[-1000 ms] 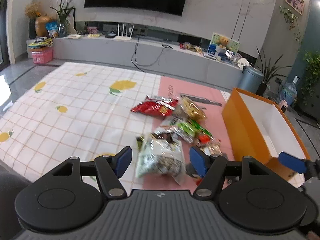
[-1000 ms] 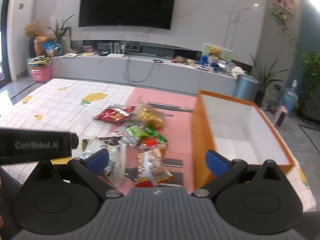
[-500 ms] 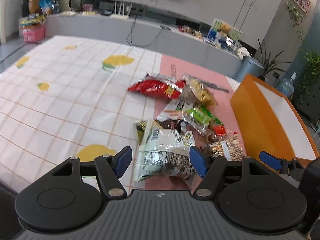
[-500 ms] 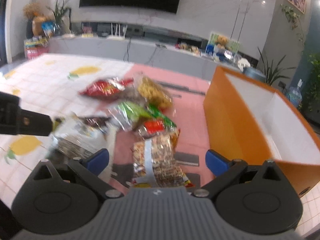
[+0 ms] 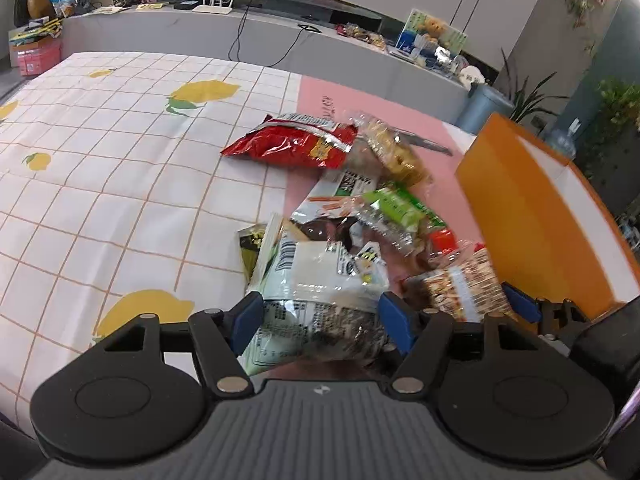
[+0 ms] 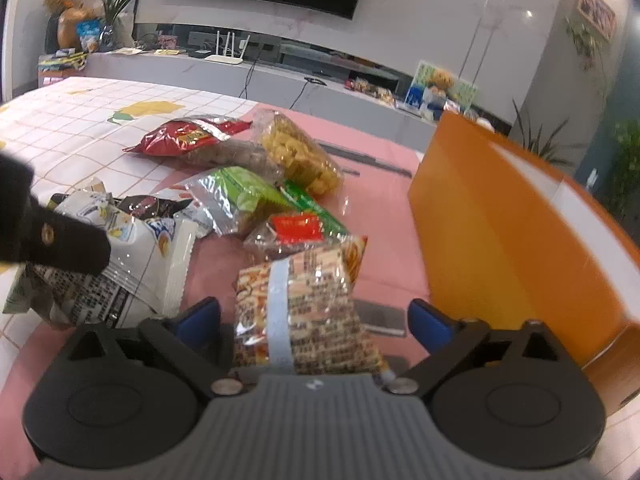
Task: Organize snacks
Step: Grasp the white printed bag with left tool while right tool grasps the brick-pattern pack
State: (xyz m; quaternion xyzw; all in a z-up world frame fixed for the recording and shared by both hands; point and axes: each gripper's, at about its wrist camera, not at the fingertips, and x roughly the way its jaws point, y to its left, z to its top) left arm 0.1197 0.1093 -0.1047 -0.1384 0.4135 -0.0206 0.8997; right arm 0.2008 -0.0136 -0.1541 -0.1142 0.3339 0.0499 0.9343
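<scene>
— Both grippers have dropped closer to the snack pile since a second ago, haven't they?

— Yes. Going left to right: the left gripper has its jaws just opening a little, spread around the white snack bag, pads not visibly pressing it.

— And the right gripper?

— Its jaws have just been closing but remain spread, with the brown printed packet lying between them on the pink mat, untouched.

— The box?

— The orange box stands at the table's right edge, beside the pile; the red chip bag lies farther back.
</scene>
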